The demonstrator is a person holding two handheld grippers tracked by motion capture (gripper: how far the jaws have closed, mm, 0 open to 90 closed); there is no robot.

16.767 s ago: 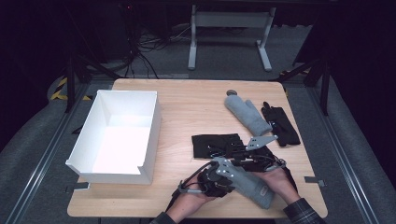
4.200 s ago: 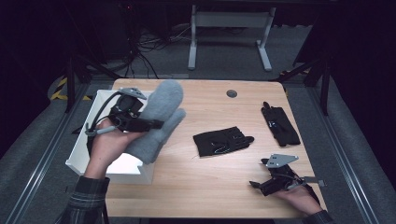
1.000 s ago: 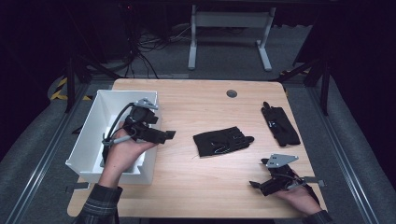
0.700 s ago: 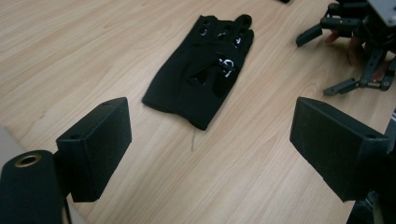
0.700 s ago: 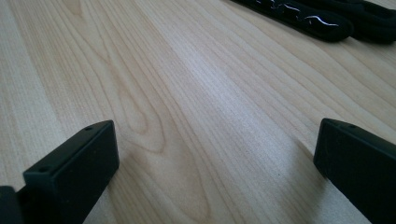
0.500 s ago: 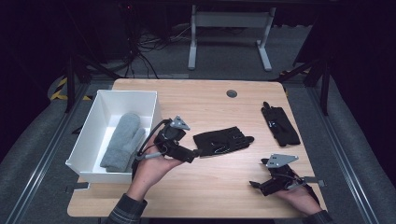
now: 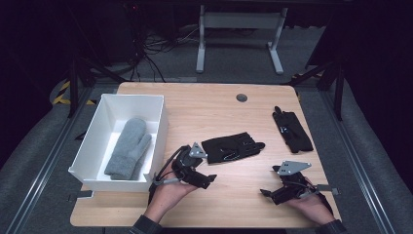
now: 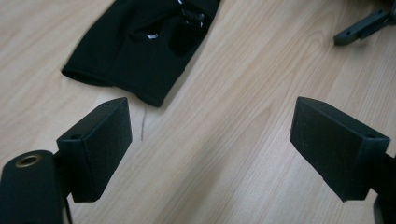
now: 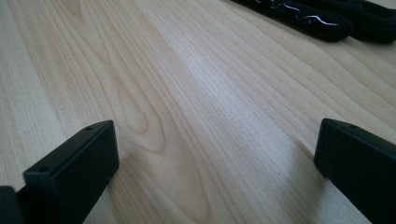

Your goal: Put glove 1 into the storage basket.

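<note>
1. Left gripper (image 7: 207, 181) hangs low over the table (image 7: 234, 202), jaws spread wide, nothing between them.
2. The black glove (image 7: 233, 146) lies flat just beyond it.
3. Right gripper (image 7: 267, 194) rests apart, jaws wide too.
4. Grey mitten (image 7: 128, 147) sits inside the white box (image 7: 159, 127).

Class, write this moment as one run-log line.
left gripper: open, empty, near middle black glove | right gripper: open, empty | grey wool mitten: in white box | second black glove: far right
</note>
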